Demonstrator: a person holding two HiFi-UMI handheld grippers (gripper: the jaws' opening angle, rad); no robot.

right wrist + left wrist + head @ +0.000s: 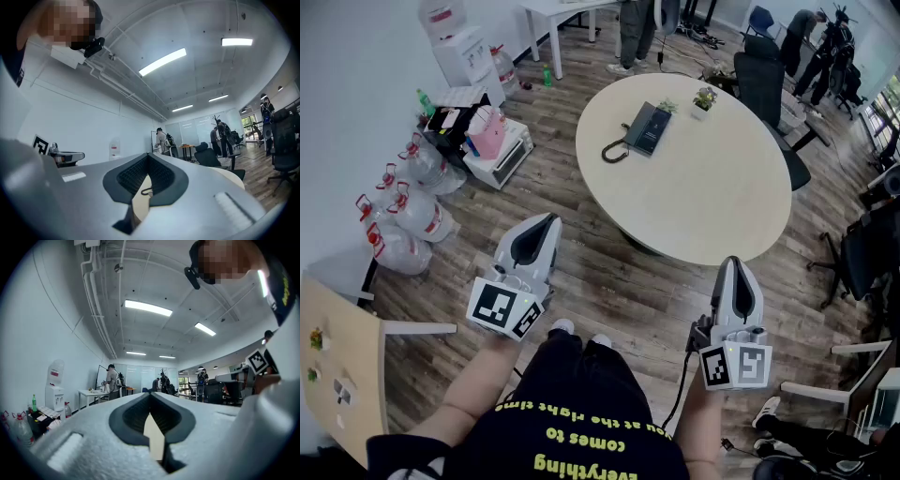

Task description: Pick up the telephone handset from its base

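Left white gripper (546,223) and right white gripper (734,264) are hovering, jaws pressed together, empty. Dark telephone handset (636,129) is lying on its dark base (654,126) on the round beige table (712,197), well ahead. I'd be stepping closer and opening the jaws first.

Dark grey telephone (647,128), pale beige tabletop (712,187), brown plank-patterned floor (609,281); the left gripper (550,218) and right gripper (733,262) are white, their cubes bearing black-and-white square markers.
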